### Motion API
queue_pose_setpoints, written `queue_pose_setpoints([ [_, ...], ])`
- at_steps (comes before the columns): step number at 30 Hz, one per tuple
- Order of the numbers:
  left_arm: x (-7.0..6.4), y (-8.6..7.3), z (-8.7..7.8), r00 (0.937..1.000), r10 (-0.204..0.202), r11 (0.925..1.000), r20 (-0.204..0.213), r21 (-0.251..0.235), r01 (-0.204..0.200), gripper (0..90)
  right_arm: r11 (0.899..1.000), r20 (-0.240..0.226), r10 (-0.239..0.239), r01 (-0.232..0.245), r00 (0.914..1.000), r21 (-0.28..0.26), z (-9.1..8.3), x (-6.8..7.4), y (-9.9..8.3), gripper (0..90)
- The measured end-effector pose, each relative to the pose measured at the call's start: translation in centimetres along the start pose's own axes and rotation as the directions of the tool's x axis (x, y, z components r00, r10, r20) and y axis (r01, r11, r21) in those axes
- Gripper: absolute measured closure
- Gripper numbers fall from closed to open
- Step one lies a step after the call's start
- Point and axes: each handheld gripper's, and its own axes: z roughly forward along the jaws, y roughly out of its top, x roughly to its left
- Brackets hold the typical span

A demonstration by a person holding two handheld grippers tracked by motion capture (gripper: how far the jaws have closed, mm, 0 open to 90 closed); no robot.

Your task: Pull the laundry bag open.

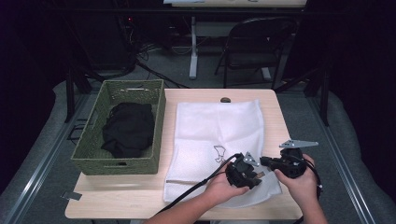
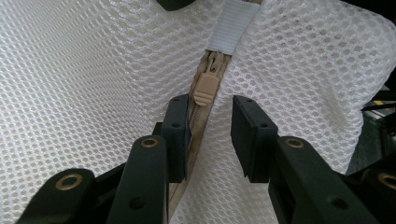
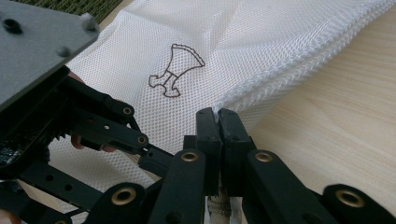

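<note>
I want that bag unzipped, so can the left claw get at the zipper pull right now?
Probably yes. The left claw is open with the tan zipper pull just ahead of its jaws, nothing between them, while the right claw pinches the mesh laundry bag edge.

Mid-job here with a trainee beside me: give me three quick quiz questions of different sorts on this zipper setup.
1. True or false: the left gripper has its jaws apart, astride the beige zipper pull.
2. What is the right gripper clamped on? A) basket rim B) edge of the white mesh bag C) cable
3. Fill in: the green woven basket holds a ____ garment.

Key: 1 true; 2 B; 3 black.
</note>
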Motion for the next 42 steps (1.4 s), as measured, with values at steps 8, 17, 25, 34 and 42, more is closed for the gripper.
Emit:
queue_pose_setpoints([
  [8,0.17,0.21,0.01,0.9995,-0.002,0.9999,0.032,-0.014,0.003,68.6,1.0,-0.003,0.002,-0.002,1.0,0.001,0.18,-0.01,-0.02,88.5],
  [17,-0.2,0.24,-0.55,0.9989,-0.007,0.9996,0.046,-0.027,0.008,68.5,1.0,-0.002,0.004,-0.004,1.0,-0.006,0.16,-0.1,-0.06,88.4],
  [25,-0.27,0.24,-0.3,0.9993,-0.019,0.9991,0.033,-0.038,0.021,70.0,1.0,-0.007,0.007,-0.007,1.0,-0.009,0.18,0.01,-0.03,88.5],
  [34,-0.36,0.33,-0.12,0.9984,-0.05,0.9968,0.025,-0.061,0.052,73.5,1.0,-0.006,0.01,-0.01,0.9999,-0.011,0.24,-0.08,-0.09,88.4],
  [42,-0.3,0.35,-0.5,0.9983,-0.056,0.9951,0.018,-0.081,0.057,81.1,1.0,-0.007,0.014,-0.014,0.9999,-0.007,0.21,-0.14,-0.13,88.4],
])
